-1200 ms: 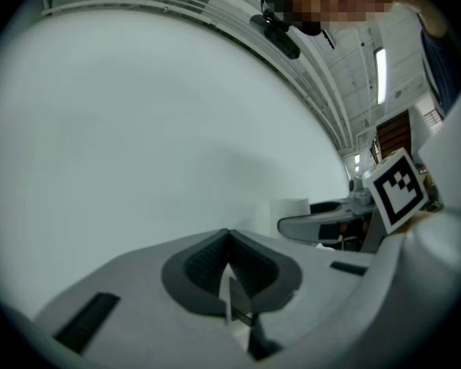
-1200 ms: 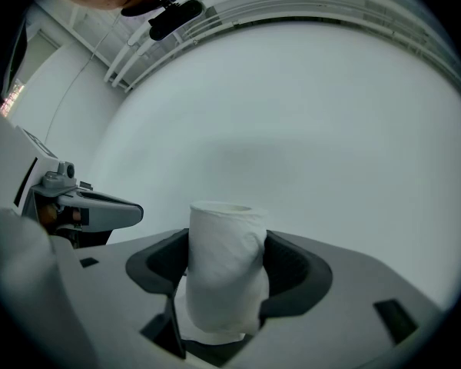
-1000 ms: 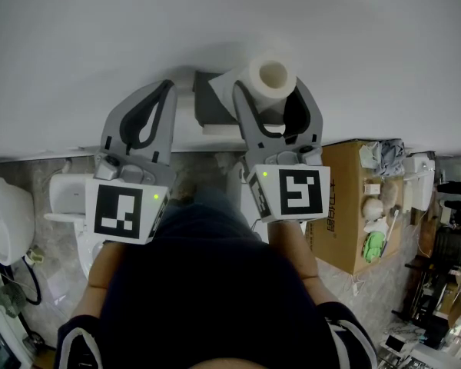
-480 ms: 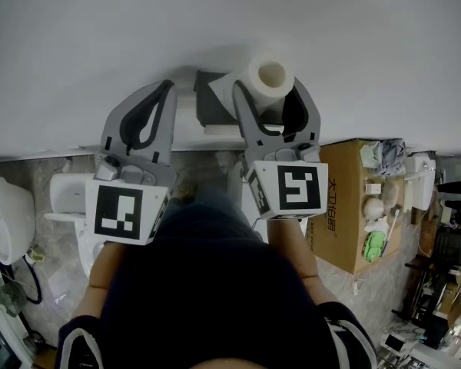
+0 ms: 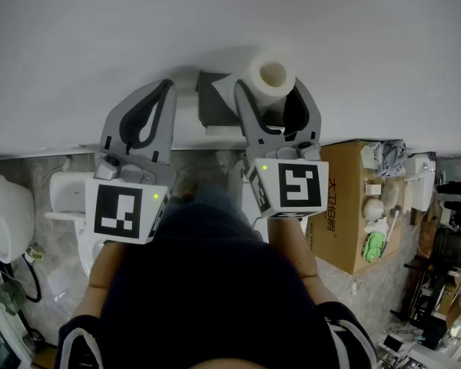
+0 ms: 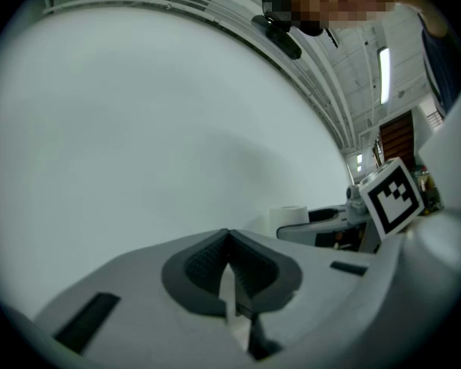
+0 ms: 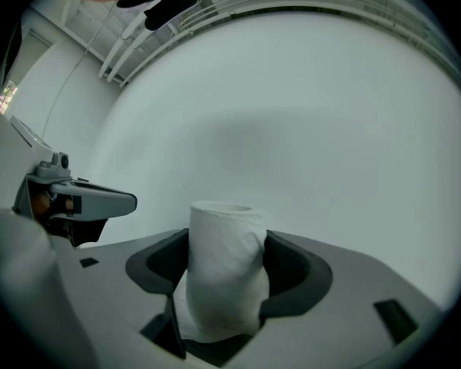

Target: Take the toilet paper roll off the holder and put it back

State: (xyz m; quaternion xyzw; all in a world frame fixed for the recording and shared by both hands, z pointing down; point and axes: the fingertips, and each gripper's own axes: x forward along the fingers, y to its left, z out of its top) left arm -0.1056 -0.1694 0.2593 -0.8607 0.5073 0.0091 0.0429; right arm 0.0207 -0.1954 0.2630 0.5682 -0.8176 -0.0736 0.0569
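Observation:
A white toilet paper roll (image 5: 271, 75) with a cardboard core is held up against the white wall, and my right gripper (image 5: 273, 92) is shut on it. In the right gripper view the roll (image 7: 224, 271) stands upright, squeezed between the dark pads (image 7: 292, 271). The grey holder bracket (image 5: 212, 102) is fixed to the wall just left of the roll and looks bare. My left gripper (image 5: 166, 91) is shut on nothing, left of the holder; its pads (image 6: 207, 264) meet in the left gripper view.
Below, on the floor, a cardboard box (image 5: 346, 221) with loose items stands at the right, and a white toilet (image 5: 67, 202) and a white fixture (image 5: 4, 221) are at the left. The person's dark-clothed body fills the lower middle.
The right gripper with the roll has drifted very slightly upward. The left gripper has not moved.

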